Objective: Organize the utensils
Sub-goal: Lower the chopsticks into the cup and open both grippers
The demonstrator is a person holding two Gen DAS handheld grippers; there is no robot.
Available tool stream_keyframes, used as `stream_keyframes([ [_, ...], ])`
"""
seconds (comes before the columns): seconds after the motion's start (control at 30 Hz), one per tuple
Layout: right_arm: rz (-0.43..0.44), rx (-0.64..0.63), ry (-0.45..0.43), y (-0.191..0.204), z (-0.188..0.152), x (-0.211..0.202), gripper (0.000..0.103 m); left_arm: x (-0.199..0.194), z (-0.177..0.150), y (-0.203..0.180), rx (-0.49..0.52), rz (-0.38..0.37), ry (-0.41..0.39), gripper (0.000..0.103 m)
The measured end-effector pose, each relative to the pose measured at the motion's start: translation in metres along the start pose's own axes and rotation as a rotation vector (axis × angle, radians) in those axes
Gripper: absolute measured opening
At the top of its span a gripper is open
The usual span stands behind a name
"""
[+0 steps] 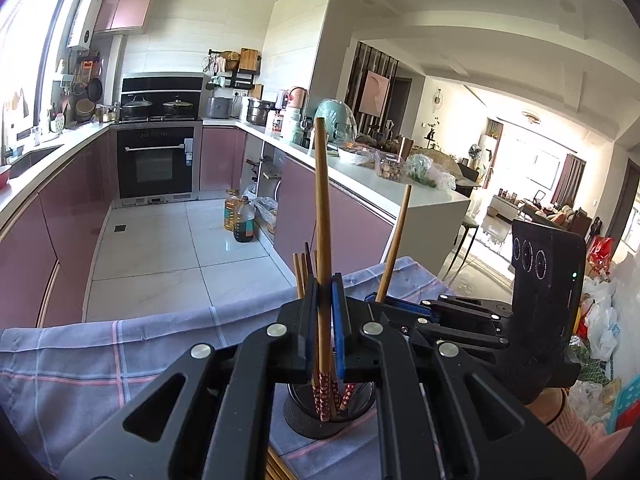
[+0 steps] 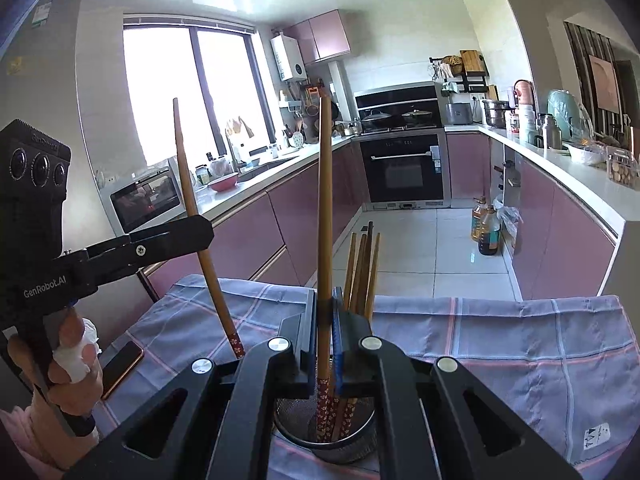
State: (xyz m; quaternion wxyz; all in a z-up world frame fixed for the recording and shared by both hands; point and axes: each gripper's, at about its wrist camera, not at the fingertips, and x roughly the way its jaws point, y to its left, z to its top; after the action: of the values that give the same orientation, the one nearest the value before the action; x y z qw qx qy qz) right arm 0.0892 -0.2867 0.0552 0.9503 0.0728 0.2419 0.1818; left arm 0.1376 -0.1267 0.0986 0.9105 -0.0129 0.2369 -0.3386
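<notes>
Now we note both grippers pinched on one chopstick apiece. The left gripper [image 1: 325, 300] has its fingers closed on a long bamboo chopstick with a red flower-patterned butt [image 1: 322, 220], held nearly upright. Its patterned end sits already inside the round dark wire-mesh holder [image 1: 304, 420], which stands on the blue-grey checked cloth [image 1: 100, 360] over the tabletop. Several other bamboo chopsticks [image 1: 301, 274] stand in the holder behind it.

The right gripper [image 2: 325, 316] likewise clamps a second bamboo chopstick [image 2: 325, 200], upright, with its patterned end down in the holder [image 2: 288, 434]. In the right view the left gripper's chopstick [image 2: 200, 232] leans, so which stick is deeper we cannot tell.

We judge the step is the release into the holder. To do it well, we would keep each stick close to vertical, lower until the butt is well below the rim, and only then ease the fingers apart, one side at a time, so the sticks do not knock each other. We would lift straight up, clear of the standing tips. A dark phone [image 2: 122, 368] lies near the cloth's left edge, away from the work.
</notes>
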Motion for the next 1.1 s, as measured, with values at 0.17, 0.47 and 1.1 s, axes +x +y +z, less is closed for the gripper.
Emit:
stream_keyframes([
  [0.17, -0.004, -0.004, 0.042, 0.002, -0.009, 0.008, 0.006, 0.004, -0.001, 0.001, 0.001, 0.006, 0.012, 0.008],
  [0.47, -0.001, 0.021, 0.07, 0.0, -0.018, 0.012, 0.006, 0.011, 0.005, 0.006, -0.027, -0.008, 0.013, 0.008],
  [1.1, -0.026, 0.044, 0.178, -0.004, -0.03, 0.039, 0.008, 0.068, -0.04, 0.0, 0.055, 0.032, 0.304, 0.008],
])
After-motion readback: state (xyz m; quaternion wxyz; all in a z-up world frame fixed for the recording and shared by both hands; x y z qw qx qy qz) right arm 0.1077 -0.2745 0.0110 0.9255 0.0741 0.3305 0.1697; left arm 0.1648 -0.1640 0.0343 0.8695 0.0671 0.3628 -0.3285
